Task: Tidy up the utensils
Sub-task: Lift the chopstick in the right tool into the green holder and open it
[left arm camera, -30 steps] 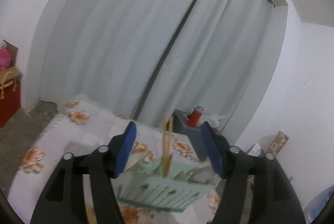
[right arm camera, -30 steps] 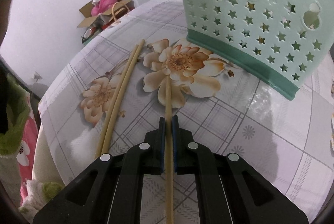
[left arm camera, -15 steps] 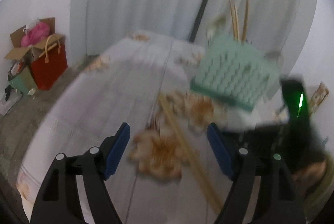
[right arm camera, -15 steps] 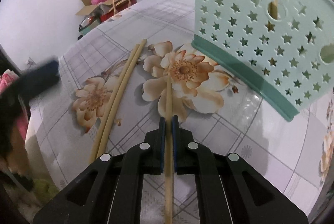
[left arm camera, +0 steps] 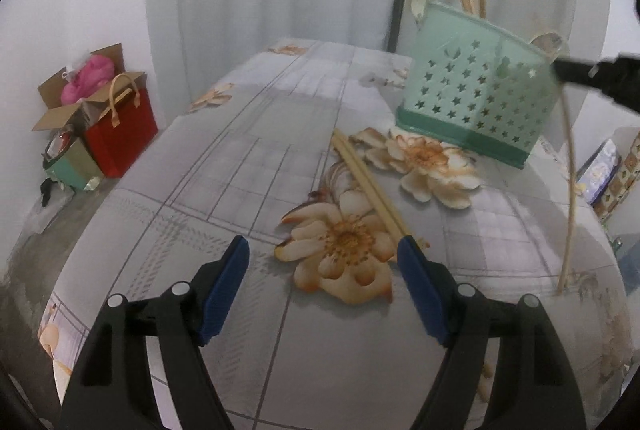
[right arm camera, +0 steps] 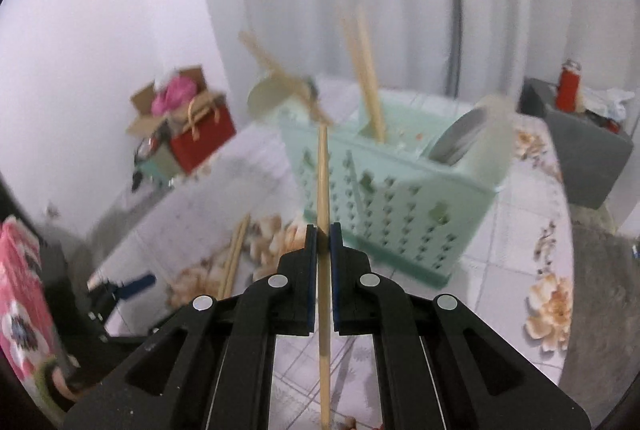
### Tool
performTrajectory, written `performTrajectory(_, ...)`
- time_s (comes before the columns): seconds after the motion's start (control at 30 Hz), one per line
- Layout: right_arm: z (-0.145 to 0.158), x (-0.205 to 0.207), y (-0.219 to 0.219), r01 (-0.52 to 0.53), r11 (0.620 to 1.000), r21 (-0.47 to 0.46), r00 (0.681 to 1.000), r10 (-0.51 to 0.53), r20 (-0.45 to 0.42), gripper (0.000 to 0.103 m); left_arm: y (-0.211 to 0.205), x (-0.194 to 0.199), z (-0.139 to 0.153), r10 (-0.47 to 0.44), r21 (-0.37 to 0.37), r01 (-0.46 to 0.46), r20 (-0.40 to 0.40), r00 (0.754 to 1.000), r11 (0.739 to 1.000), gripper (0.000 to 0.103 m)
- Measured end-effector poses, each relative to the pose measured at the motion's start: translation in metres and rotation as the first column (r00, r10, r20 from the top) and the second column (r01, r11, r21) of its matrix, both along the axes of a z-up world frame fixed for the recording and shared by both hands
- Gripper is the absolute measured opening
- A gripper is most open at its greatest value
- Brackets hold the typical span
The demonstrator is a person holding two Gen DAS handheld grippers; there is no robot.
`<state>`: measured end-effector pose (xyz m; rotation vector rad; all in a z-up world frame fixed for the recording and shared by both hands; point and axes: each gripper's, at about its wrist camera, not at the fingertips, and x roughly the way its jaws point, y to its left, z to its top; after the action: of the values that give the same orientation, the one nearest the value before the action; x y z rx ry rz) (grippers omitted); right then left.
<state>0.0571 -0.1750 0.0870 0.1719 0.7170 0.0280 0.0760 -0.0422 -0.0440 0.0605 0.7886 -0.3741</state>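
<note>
Right gripper [right arm camera: 323, 230] raised 1 chopstick [right arm camera: 322, 185], 2 chopsticks [left arm camera: 370, 185] lying

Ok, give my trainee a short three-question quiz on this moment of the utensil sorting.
1. True or false: the right gripper is shut on a single chopstick.
2. How many chopsticks lie together on the tablecloth ahead of the left gripper? A) two B) four C) none
3. Fill in: the green basket has cut-outs shaped like ____.

Key: 1 true, the pads pinch it. 2 A, a touching pair, running away towards the basket; the left gripper is open and holds nothing. 3 stars.
</note>
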Motion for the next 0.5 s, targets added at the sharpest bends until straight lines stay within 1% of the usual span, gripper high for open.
performTrajectory(0.17, 0.008, -0.006, -0.009, 0.028, 0.999, 0.014, 0.997, -0.029, 0.07, 0.004, 0.003, 0.001, -0.005, 0.022, 0.014, -0.022, -0.03, 0.999, 1.0, 0.077)
performTrajectory(0.3, 0.018, -0.008, -0.014, 0.041, 0.999, 0.007, 0.991, -0.042, 0.126, 0.004, 0.002, -0.001, -0.006, 0.032, 0.038, -0.031, -0.023, 0.999, 0.999, 0.08)
performTrajectory(0.43, 0.041, -0.012, -0.025, 0.066, 0.998, 0.012, 0.976, -0.067, 0.209, 0.004, 0.0, 0.0, -0.007, 0.039, 0.048, -0.037, -0.028, 0.999, 0.998, 0.083)
performTrajectory(0.5, 0.059, -0.015, -0.032, 0.078, 0.997, 0.022, 0.96, -0.081, 0.269, 0.004, 0.0, 0.0, -0.007, 0.044, 0.055, -0.043, -0.028, 0.999, 0.998, 0.084)
